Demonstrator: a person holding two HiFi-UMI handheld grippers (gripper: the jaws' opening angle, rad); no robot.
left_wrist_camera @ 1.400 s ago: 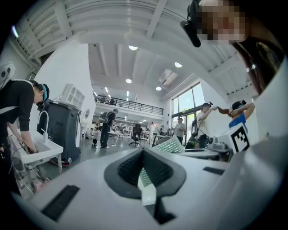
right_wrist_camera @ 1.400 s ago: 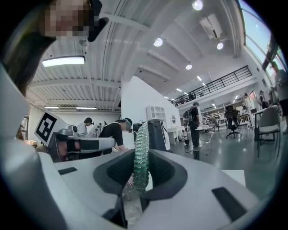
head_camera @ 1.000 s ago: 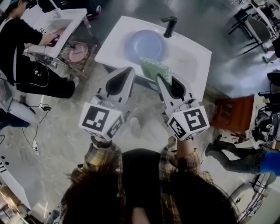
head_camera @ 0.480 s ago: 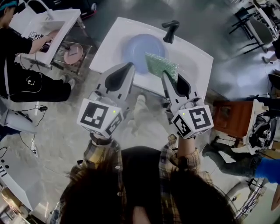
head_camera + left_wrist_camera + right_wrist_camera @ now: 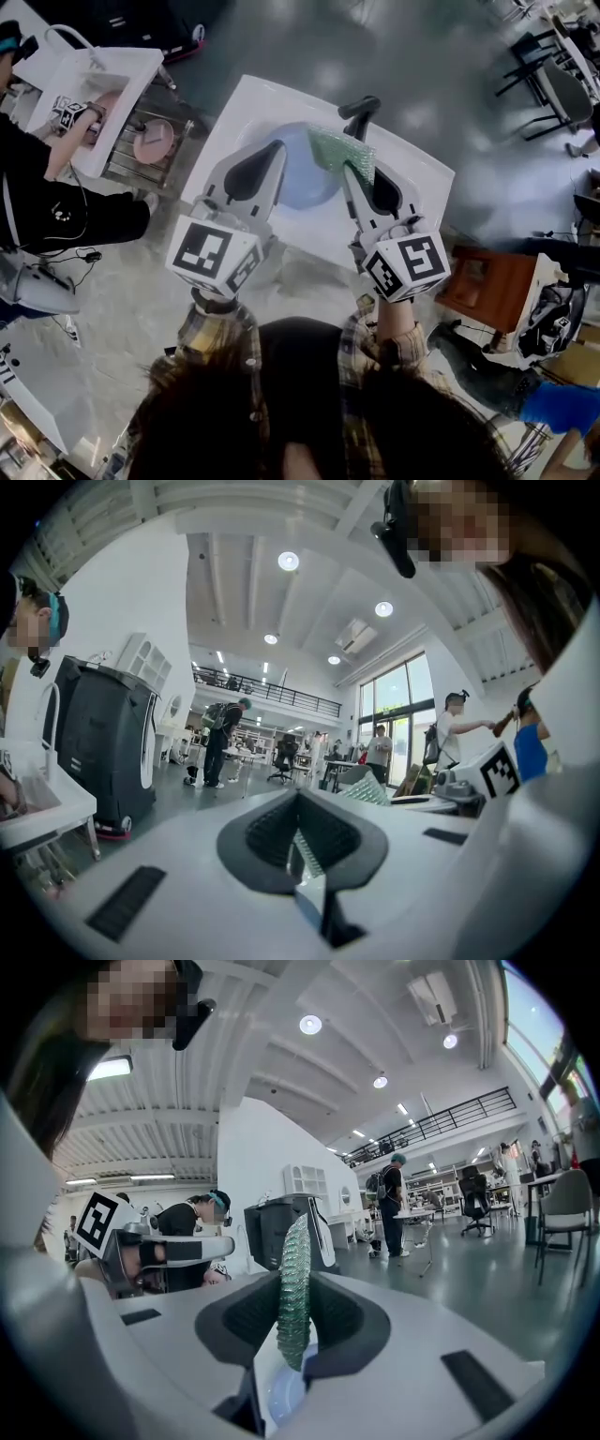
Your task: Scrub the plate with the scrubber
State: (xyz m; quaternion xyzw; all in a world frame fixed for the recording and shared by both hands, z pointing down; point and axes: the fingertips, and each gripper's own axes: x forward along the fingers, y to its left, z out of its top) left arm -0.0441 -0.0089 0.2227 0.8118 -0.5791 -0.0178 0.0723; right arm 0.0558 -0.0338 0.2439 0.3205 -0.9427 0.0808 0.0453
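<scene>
A pale blue plate [image 5: 302, 178] lies in the basin of a white sink [image 5: 412, 173], under a black tap [image 5: 359, 111]. My right gripper [image 5: 348, 172] is shut on a green scrubber [image 5: 343, 154], which stands out over the plate's right edge. In the right gripper view the scrubber [image 5: 292, 1283] sits edge-on between the jaws of that gripper [image 5: 292, 1340], and a bit of the plate [image 5: 279, 1393] shows below. My left gripper [image 5: 278, 148] hovers over the plate's left part, shut with nothing in it. The left gripper view shows this gripper [image 5: 302, 847] with its jaws together, and the scrubber [image 5: 367, 789] off to the right.
To the left, a person works at a second white sink [image 5: 89, 70] with a pink plate [image 5: 153, 141] on a rack beside it. A brown stool [image 5: 476, 274] stands right of my sink. Chairs [image 5: 561, 89] are at the far right.
Both grippers have moved forward from the sink's near edge to over the basin. The scrubber now hangs over the plate's right edge.
</scene>
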